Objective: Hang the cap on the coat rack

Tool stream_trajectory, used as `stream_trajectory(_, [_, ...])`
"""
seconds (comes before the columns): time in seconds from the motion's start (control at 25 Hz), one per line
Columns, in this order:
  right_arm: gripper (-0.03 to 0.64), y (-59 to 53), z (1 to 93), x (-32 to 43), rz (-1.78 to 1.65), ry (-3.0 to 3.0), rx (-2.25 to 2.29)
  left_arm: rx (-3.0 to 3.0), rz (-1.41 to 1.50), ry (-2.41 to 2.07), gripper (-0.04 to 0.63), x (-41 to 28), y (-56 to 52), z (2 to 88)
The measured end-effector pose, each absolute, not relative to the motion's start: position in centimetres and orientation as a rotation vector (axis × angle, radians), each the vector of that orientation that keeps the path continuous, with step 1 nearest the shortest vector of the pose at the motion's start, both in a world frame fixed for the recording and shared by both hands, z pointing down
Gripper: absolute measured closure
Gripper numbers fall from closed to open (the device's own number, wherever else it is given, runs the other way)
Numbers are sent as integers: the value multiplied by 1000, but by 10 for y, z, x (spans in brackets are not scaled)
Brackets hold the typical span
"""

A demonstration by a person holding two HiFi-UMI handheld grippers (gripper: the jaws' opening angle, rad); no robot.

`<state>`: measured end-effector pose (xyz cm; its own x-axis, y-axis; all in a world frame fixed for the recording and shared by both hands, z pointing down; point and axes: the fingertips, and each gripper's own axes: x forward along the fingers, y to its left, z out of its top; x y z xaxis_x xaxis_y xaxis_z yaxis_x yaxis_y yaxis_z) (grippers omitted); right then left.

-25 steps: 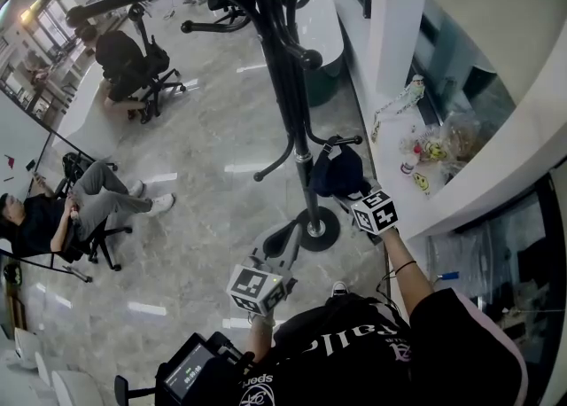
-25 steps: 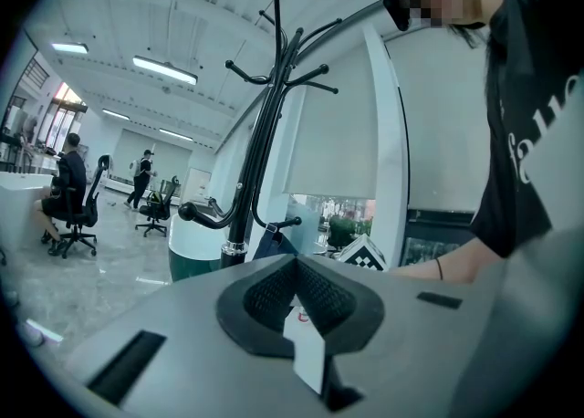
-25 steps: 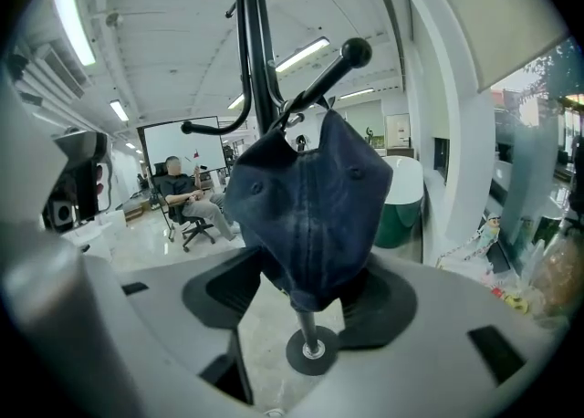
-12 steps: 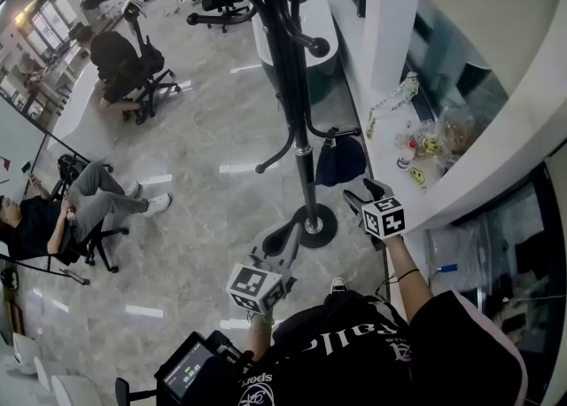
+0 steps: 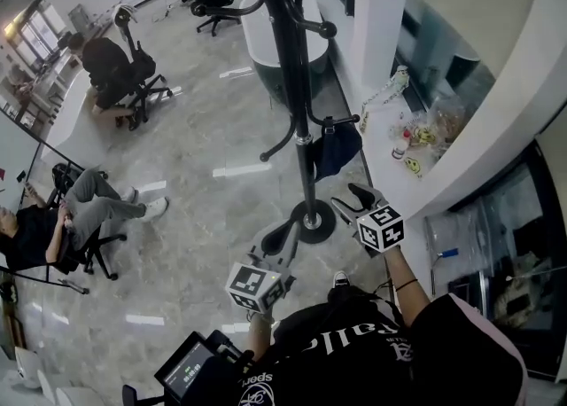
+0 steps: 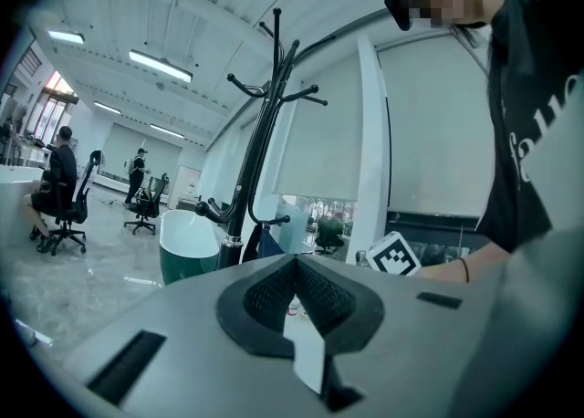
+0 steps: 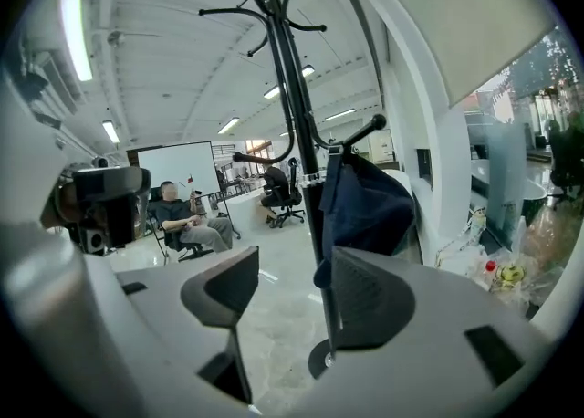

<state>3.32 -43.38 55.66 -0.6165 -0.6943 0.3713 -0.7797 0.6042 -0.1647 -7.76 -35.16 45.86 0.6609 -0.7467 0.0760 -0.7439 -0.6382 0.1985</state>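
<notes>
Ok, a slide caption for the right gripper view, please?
Right tongs, just opened and empty, face the dark blue cap hanging on the coat rack.

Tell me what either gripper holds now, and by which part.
Nothing is held. The right gripper is empty, its jaws apart, having just been opening; the cap hangs on the coat rack. The left gripper is shut on nothing.

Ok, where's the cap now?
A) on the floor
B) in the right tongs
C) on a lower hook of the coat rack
C: the cap hangs from a lower hook of the coat rack; the right tongs have just been opening, with nothing between them.
</notes>
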Motion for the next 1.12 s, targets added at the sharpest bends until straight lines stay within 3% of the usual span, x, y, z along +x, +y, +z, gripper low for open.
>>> stream_trajectory(0.12, [378, -415, 540, 20, 416, -2595, 1225, 2675, -16, -1177, 597, -83, -337, 456])
stream_trajectory(0.24, [535, -398, 522, 10, 395, -2632, 1283, 2679, -9, -1141, 597, -90, -322, 456])
stream_trajectory(0.32, [572, -384, 512, 3, 396, -2657, 1297, 2689, -18, -1131, 598, -97, -314, 456])
stream_trajectory(1.12, [601, -208, 511, -62, 448, -2653, 1343, 2715, 20, -911, 597, -121, -188, 483])
